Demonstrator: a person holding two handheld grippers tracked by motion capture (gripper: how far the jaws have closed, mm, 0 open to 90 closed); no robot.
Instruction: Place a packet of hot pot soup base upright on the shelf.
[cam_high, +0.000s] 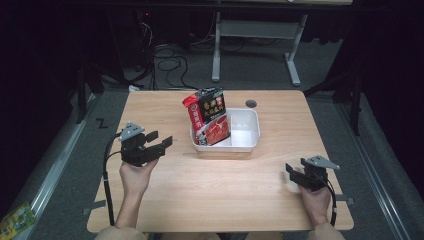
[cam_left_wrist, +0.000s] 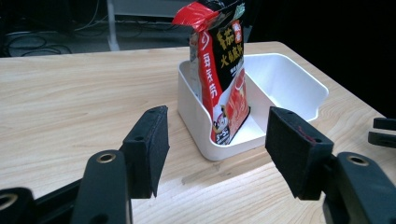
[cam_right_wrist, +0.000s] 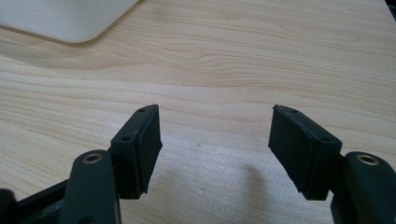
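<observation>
High view: white bin (cam_high: 247, 131) sits center frame on the wood table (cam_high: 220, 200), upper-middle of the tabletop. Red/black snack bag (cam_high: 209, 117) stands upright in the bin's left end, leaning a bit, top sticking well above the rim — right part of the bin is bare.

Left gripper (cam_high: 161, 141) at left-center of frame, held in the left hand (cam_high: 135, 176), jaws pointing right toward the bin, near it but not touching. Right gripper (cam_high: 291, 172) lower right, in the right hand (cam_high: 315, 200), well apart from the bin, low over the table.

Left gripper view: jaws spread wide, nothing btwn them; bag (cam_left_wrist: 223, 70) and bin (cam_left_wrist: 201, 126) dead ahead, center-upper frame, beyond the pads. Other gripper's jaw tips just visible at right edge.

Right gripper view: jaws also wide apart, nothing btwn them — just bare table (cam_right_wrist: 233, 70) under them. Bin corner (cam_right_wrist: 65, 21) in upper left of frame.
</observation>
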